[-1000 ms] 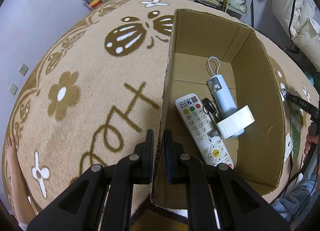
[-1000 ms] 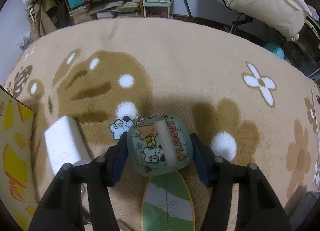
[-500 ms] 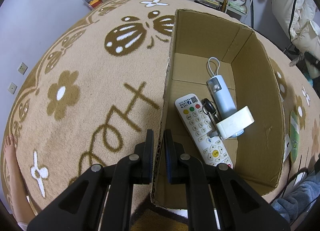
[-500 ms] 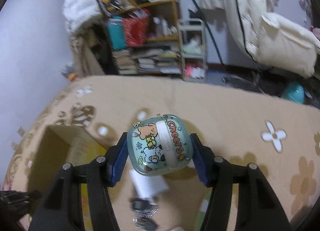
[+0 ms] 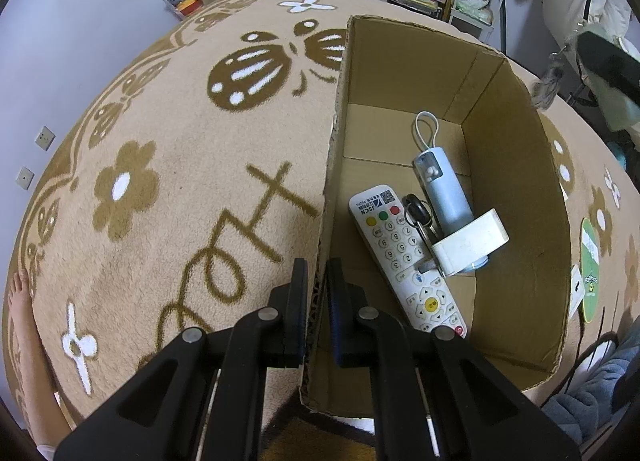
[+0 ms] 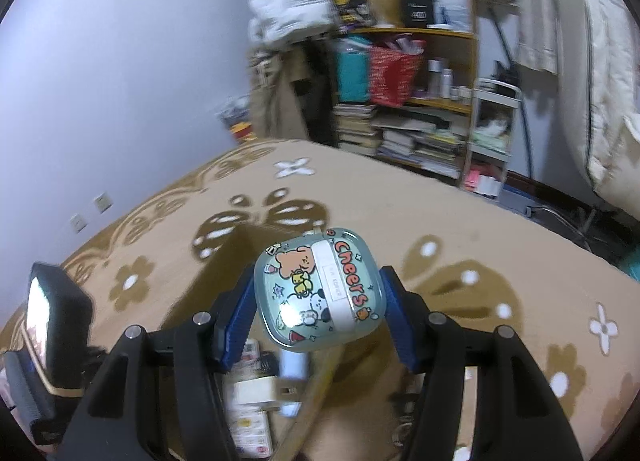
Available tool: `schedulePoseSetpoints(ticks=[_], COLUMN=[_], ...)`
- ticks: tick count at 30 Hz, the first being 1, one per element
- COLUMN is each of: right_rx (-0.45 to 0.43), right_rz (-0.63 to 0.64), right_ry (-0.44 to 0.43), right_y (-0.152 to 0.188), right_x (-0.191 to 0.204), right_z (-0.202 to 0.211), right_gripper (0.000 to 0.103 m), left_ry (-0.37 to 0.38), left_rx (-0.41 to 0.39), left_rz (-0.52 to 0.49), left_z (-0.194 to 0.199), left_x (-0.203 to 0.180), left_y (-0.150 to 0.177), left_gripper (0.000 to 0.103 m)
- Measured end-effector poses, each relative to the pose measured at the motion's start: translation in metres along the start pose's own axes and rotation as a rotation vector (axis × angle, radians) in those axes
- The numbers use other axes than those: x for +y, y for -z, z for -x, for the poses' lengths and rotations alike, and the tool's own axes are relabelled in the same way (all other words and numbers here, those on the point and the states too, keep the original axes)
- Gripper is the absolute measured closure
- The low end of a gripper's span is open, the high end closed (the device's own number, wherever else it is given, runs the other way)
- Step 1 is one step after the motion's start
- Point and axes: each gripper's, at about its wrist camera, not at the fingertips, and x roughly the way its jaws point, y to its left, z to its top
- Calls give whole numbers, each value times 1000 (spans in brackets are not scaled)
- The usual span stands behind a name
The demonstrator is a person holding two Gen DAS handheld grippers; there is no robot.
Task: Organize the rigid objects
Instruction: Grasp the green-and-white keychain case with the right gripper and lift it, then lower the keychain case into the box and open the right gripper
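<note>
My left gripper [image 5: 317, 301] is shut on the left wall of an open cardboard box [image 5: 516, 165] that stands on the rug. In the box lie a white remote control [image 5: 400, 257], a bunch of keys [image 5: 418, 213], a light-blue tube with a loop [image 5: 442, 185] and a white charger block [image 5: 472, 247]. My right gripper [image 6: 318, 305] is shut on a teal cartoon earbud case [image 6: 320, 293] marked "Cheers" and holds it in the air above the box, whose contents show blurred below it [image 6: 256, 393]. The right gripper shows at the far right of the left wrist view [image 5: 608, 61].
A beige rug with brown flowers [image 5: 160, 165] covers the floor. A green card [image 5: 591, 269] and a small white piece [image 5: 576, 289] lie right of the box. Shelves with books [image 6: 400, 133] and a white duvet [image 6: 608, 81] stand at the back. A bare foot [image 5: 18, 301] is at the left.
My right gripper has lifted the earbud case off the rug and carried it left, over the box. My left gripper has kept its hold on the box wall.
</note>
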Motion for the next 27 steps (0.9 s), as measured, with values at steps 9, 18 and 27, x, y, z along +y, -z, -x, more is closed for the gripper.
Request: schedulePoseSetpoints(ticks=[9,18,27], right_rx=[112,198,220], right_rz=[79,106,84], right_ry=[-34,-32,-4], right_y=[25,41,43], right_x=[29,36,27], right_z=[-24,-39,-40], right_gripper=[39,39,39], left_ry=[-2,2,-2], left_rx=[-2,-2,-2], left_rz=[1,6,2], left_z=[-1,-1,-1], left_x=[1,2,1], left_y=[0,0,0], left_gripper=[94,94,94])
